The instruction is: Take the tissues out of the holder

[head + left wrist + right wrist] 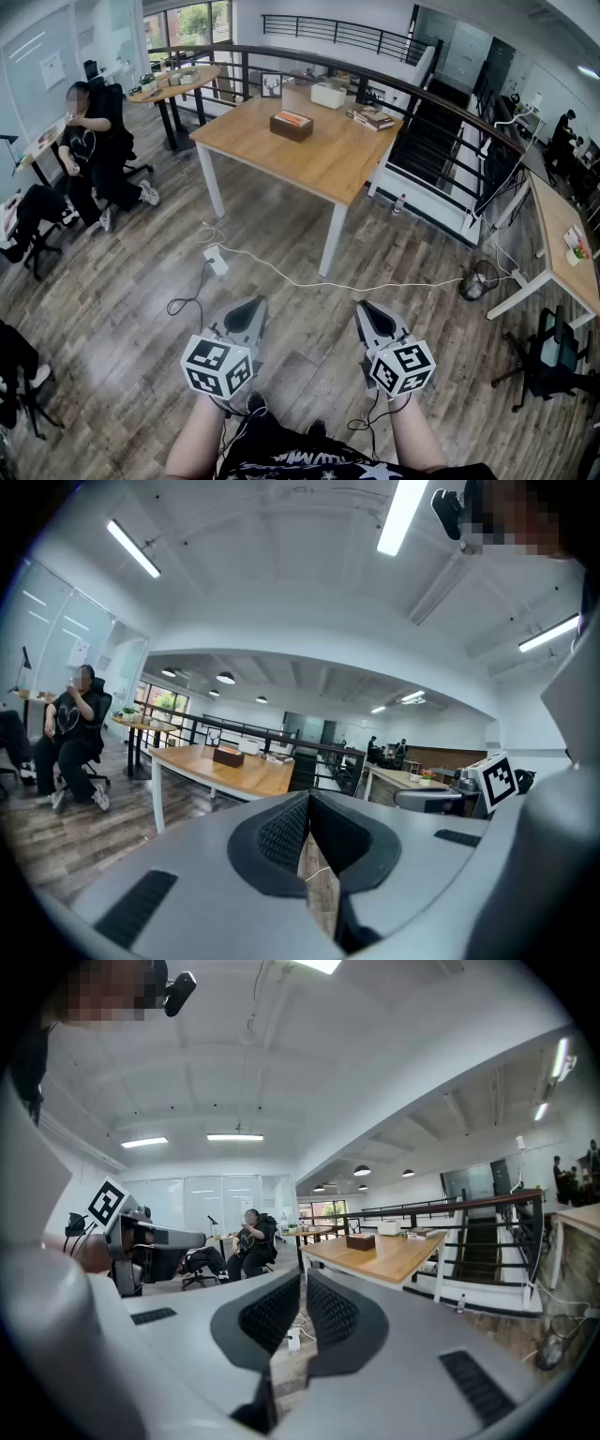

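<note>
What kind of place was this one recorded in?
Most likely an open-plan office, perhaps an upper level: a large wooden table, a swivel chair at a side desk, and a black railing along the floor's edge.

A wooden desk (319, 155) stands on the plank floor (122, 309), with a white box (328, 95) and stacked books (375, 117) near its far edge. A white cable (300, 277) trails from a power strip (217, 262) on the floor. A person (94, 141) sits at the left.
</note>
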`<state>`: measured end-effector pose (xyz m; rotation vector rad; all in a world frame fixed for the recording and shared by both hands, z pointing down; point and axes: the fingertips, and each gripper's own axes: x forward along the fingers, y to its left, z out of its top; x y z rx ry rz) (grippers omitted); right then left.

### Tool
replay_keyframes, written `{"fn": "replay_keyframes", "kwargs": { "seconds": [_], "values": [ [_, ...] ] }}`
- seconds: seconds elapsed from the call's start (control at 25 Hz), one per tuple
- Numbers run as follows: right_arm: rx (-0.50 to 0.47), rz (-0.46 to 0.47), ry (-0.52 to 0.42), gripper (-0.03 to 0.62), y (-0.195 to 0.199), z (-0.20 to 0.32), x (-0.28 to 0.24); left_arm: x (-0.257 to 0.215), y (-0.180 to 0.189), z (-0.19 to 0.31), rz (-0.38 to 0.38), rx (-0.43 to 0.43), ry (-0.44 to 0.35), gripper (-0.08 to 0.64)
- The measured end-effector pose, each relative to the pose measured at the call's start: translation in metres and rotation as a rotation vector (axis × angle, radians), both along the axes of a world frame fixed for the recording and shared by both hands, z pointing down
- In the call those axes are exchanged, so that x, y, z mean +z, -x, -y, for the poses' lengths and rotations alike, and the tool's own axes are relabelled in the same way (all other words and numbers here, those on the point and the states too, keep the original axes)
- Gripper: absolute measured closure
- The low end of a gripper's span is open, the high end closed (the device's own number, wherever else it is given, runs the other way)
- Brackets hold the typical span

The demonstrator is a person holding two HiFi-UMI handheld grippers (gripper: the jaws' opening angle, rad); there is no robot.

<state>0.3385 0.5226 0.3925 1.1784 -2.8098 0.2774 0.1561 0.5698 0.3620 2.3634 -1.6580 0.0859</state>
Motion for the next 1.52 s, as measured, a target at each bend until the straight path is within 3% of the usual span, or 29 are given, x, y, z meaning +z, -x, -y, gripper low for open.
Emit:
{"fn": "replay_keyframes", "kwargs": {
  "seconds": [0.16,0.48,0.68,0.84,1.28,1.52],
  "values": [
    [-0.010,0.007,0.010,0.560,-0.019,-0.025,0.002,0.003,-0.022,-0.024,-0.049,-0.007,0.009,0.546],
    [-0.044,0.039,-0.025,0.560,-0.034,-0.050,-0.019,-0.010,-0.045,-0.052,-0.026,-0.019,-0.003,0.546],
    [-0.080,0.048,-0.047,0.560,-0.046,-0.059,-0.020,-0.010,-0.063,-0.054,-0.017,-0.024,-0.008,0.546],
    [-0.082,0.107,-0.053,0.558,-0.064,-0.063,-0.022,-0.007,-0.081,-0.057,-0.012,-0.019,-0.007,0.546],
    [-0.066,0.082,-0.028,0.558,-0.099,-0.062,-0.009,-0.006,-0.121,-0.051,0.017,0.004,-0.008,0.546],
    [-0.059,0.067,0.020,0.558,-0.103,-0.054,0.014,0.018,-0.124,-0.040,0.011,0.016,0.041,0.546]
  ]
}}
